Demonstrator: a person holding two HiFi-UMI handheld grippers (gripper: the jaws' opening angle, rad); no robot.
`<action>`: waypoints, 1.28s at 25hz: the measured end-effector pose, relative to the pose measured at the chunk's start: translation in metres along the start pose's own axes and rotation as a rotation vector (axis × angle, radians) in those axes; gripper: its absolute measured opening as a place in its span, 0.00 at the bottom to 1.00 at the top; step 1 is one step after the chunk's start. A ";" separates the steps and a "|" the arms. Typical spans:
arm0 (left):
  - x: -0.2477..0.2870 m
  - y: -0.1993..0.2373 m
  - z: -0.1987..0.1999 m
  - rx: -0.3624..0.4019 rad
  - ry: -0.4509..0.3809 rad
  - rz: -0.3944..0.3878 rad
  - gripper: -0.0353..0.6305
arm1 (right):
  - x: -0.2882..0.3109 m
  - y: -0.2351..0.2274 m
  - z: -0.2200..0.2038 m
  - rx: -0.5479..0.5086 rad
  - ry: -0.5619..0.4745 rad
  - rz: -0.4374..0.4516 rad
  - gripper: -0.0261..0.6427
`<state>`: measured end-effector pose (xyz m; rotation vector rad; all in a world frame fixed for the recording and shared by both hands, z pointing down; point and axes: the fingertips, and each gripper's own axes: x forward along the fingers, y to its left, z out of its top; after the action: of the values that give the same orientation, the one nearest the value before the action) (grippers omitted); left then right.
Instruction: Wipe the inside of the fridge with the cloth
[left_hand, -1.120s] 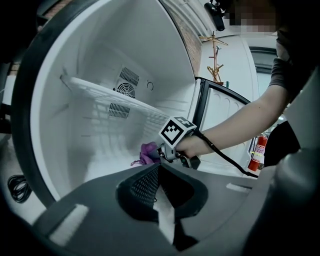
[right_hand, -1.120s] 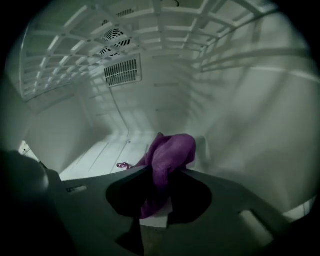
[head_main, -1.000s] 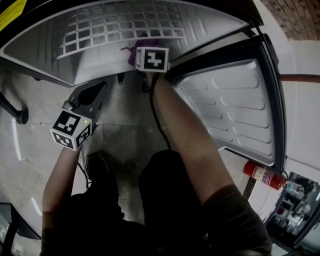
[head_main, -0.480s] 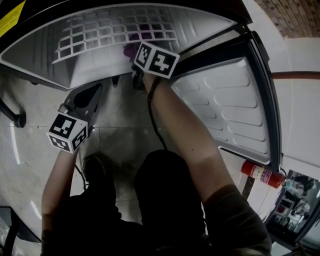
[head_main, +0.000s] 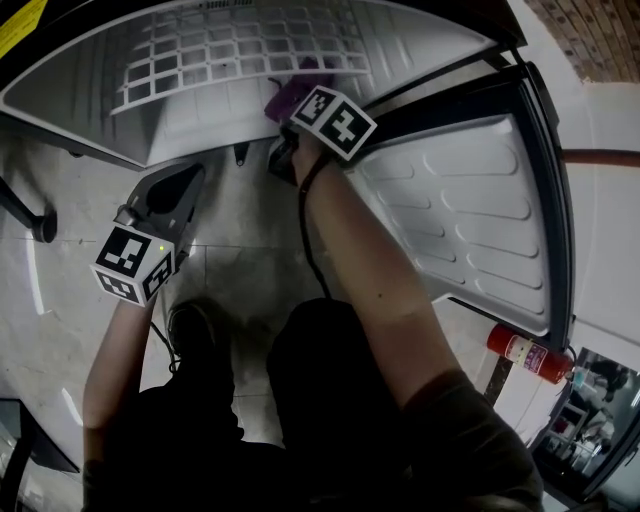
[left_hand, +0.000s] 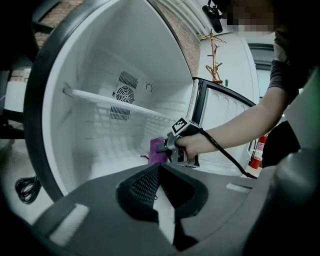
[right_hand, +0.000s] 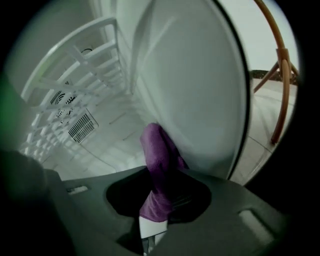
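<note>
The right gripper (head_main: 292, 128), clamped on the purple cloth (right_hand: 157, 165), has slid right inside the fridge (head_main: 190, 120); the cloth now meets its side wall. Wiping looks under way. The left gripper (head_main: 168, 192) waits outside, jaws together, empty.

From where I stand, the fridge (head_main: 200, 120) is wide open at the front. Its floor is bare across the left and middle, so there is room to reach in low. The wire shelf (head_main: 230, 55) spans the full width above and caps that space. A fan grille (left_hand: 125, 94) sits on the far wall. The right gripper (left_hand: 161, 148), clamped on the purple cloth (right_hand: 157, 170), fills the near right corner. Just beyond it, the open door (head_main: 470, 220) walls off the right side. The left gripper (head_main: 190, 180), jaws together, hangs over open floor tiles (head_main: 250, 260) in front of the fridge. A cable (left_hand: 23, 187) lies on the floor at the left.
</note>
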<state>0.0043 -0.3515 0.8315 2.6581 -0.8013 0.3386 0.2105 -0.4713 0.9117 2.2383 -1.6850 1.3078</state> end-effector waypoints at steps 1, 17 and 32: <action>-0.001 0.001 -0.002 -0.002 0.004 0.002 0.08 | 0.001 -0.002 -0.005 0.014 0.007 -0.003 0.15; 0.023 -0.004 -0.011 -0.016 0.032 -0.060 0.08 | 0.003 0.015 -0.040 -0.014 0.094 0.134 0.16; -0.101 -0.063 0.065 -0.161 0.083 0.067 0.08 | -0.173 0.101 -0.080 -0.225 0.327 0.352 0.16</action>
<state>-0.0339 -0.2781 0.7240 2.4559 -0.8548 0.3822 0.0738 -0.3395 0.8099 1.5578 -2.0308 1.3703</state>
